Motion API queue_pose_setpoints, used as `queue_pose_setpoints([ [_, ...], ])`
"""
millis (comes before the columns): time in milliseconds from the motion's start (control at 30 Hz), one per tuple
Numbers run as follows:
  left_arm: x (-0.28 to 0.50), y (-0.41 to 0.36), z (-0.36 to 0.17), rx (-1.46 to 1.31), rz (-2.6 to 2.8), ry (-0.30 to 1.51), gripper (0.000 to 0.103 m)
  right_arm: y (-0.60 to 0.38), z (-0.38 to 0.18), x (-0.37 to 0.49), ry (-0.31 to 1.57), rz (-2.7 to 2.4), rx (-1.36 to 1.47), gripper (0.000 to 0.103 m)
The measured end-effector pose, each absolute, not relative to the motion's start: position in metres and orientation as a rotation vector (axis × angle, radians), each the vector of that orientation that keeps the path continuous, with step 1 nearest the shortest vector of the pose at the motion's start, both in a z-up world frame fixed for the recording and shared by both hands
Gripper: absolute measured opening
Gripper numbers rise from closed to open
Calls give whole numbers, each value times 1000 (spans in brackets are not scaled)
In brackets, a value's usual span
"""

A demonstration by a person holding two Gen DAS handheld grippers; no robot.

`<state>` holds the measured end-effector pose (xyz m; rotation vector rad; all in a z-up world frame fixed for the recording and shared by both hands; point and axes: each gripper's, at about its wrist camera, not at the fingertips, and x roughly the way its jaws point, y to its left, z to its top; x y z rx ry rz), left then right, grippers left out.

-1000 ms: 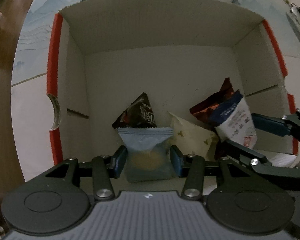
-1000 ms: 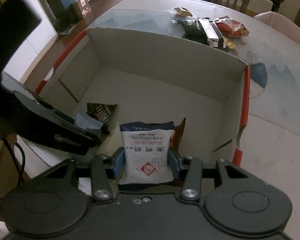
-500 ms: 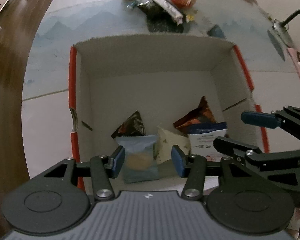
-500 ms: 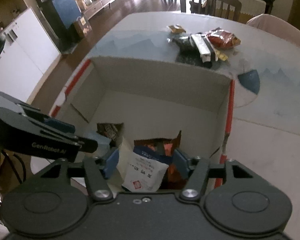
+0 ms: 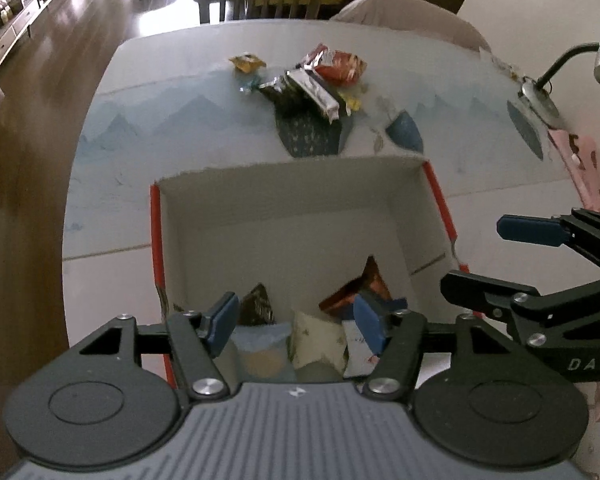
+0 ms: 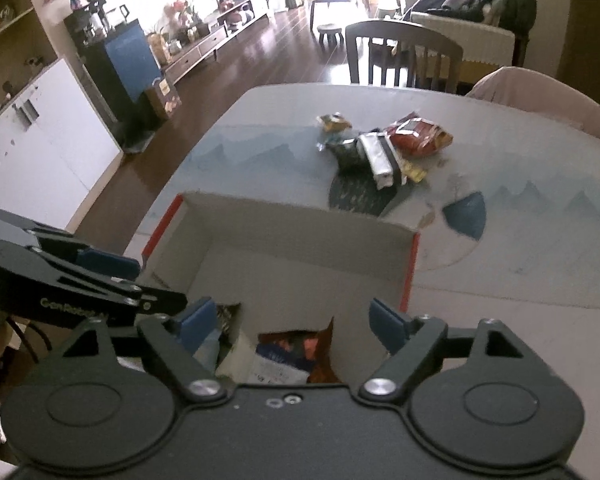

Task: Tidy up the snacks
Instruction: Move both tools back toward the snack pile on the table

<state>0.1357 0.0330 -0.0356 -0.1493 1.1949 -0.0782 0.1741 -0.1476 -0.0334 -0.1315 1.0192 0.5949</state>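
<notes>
Nearest the cameras, both grippers are hanging above the near end of the cardboard box (image 5: 284, 208), which serves as the landmark here. The left gripper (image 5: 296, 320) is pointing steeply down over the box's near left part; its blue-padded fingers (image 5: 222, 320) are spreading further apart, and nothing is being pinched between them. Directly below them, on the box floor, a pale blue packet (image 5: 262, 354) with a round biscuit showing through is lying loose. The right gripper (image 6: 290, 322) is hovering over the box's near right part, its jaws also widening, with no snack held; in the left wrist view it is showing at the box's right rim (image 5: 500, 256).

Inside the box, all against the near wall, a cream packet (image 5: 314, 340) is lying just beside the pale blue one, a white packet with a dark blue top (image 6: 278, 364) is resting to its right, an orange-brown wrapper (image 5: 364, 284) is standing up behind that, and a dark triangular packet (image 5: 256, 308) is leaning behind the blue one. The far half of the box floor is lying bare.

Beyond the box's far wall, well apart from it, a pile of snacks (image 5: 312, 84) is sitting on the patterned tablecloth (image 5: 160, 120): a red bag (image 6: 418, 138), a silver bar (image 6: 378, 158), a dark packet and a small yellow wrapper (image 5: 246, 62). Past the table's far edge, a wooden chair (image 6: 402, 56) is standing.
</notes>
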Motion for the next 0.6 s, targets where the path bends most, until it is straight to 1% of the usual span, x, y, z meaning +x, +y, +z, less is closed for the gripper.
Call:
queue_pose_setpoints([
  [67,141,34,-29,-151,-69,1179,65,-151,-28,180,1008,595,-128,87],
  [133,147,34,-22,-149,-59,1163,68,-153,-22,186,992,595,-131,92],
  [267,162,34,-10,-141,-46,1133,69,-157,-12,202,964,591,-134,95],
  [333,170,36,-5,-149,-40,1121,71,-158,-8,212,955,589,-135,100],
  [400,181,38,0,-156,-31,1103,73,-159,-4,223,943,588,-136,101],
  [467,191,41,5,-164,-9,1082,78,-159,-2,235,934,588,-137,102],
  [600,217,52,10,-192,27,1051,80,-158,-1,259,917,584,-149,102],
])
